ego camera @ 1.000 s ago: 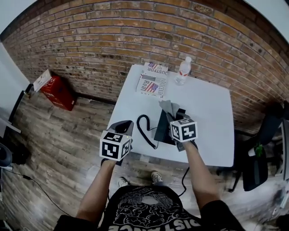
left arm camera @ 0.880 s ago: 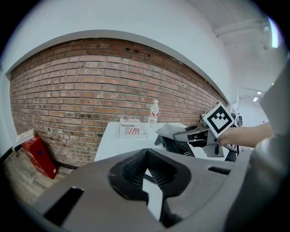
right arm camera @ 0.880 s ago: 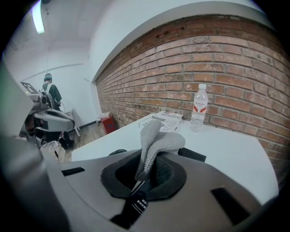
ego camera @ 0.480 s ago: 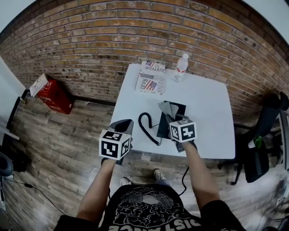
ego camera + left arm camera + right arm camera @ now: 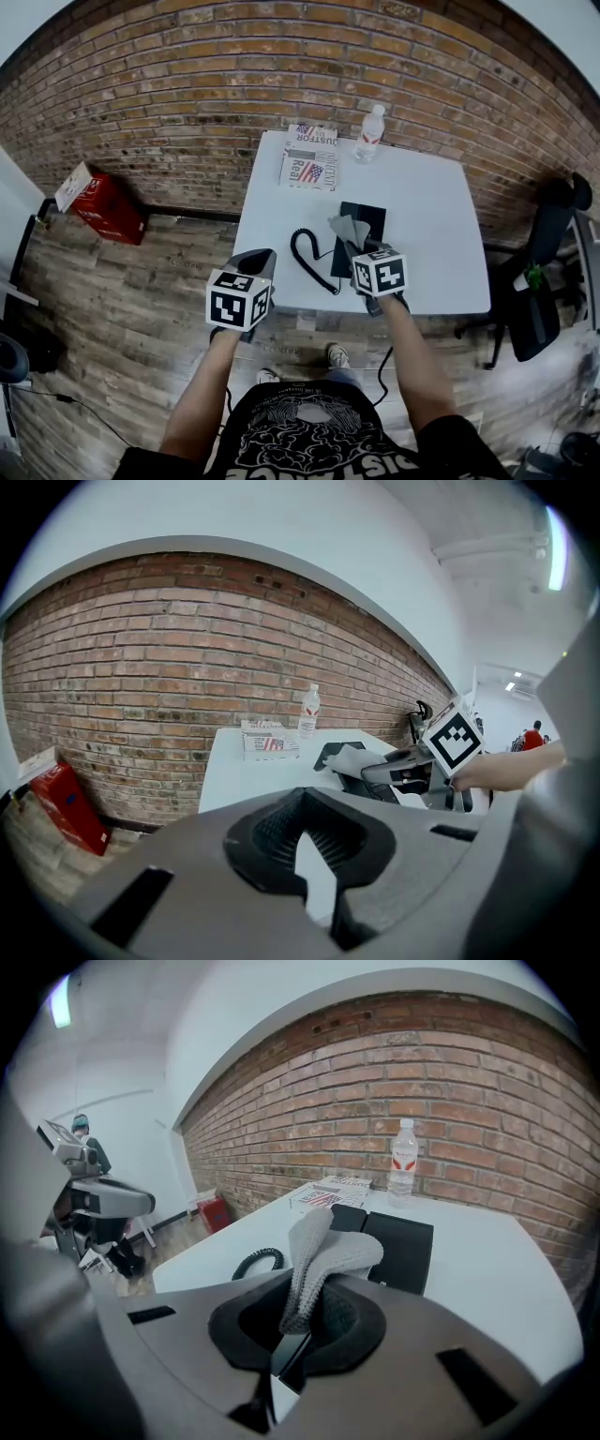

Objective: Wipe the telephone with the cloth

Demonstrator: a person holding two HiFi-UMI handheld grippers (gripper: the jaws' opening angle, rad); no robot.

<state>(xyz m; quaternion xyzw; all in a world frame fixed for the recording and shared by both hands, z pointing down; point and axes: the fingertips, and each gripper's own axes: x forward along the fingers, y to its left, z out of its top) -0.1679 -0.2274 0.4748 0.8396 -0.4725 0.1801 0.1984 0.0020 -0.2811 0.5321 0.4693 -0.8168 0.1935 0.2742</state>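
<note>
The black telephone (image 5: 364, 223) lies flat near the middle of the white table (image 5: 427, 202), and its coiled cord (image 5: 309, 258) loops off its left side. My right gripper (image 5: 359, 246) is shut on a grey cloth (image 5: 347, 229), which stands up from the jaws over the phone's near end. In the right gripper view the cloth (image 5: 323, 1251) folds over in front of the telephone (image 5: 398, 1246), beside the cord (image 5: 258, 1262). My left gripper (image 5: 258, 258) hangs off the table's front left corner, over the floor, shut on nothing (image 5: 302, 803).
A printed box (image 5: 309, 157) and a water bottle (image 5: 371, 133) stand at the table's far edge by the brick wall. A red box (image 5: 98, 202) sits on the wooden floor at left. A dark chair (image 5: 544, 281) stands right of the table.
The view has pulled back from the table. My right gripper with the cloth has drawn toward the phone's near end. The left gripper has held its place.
</note>
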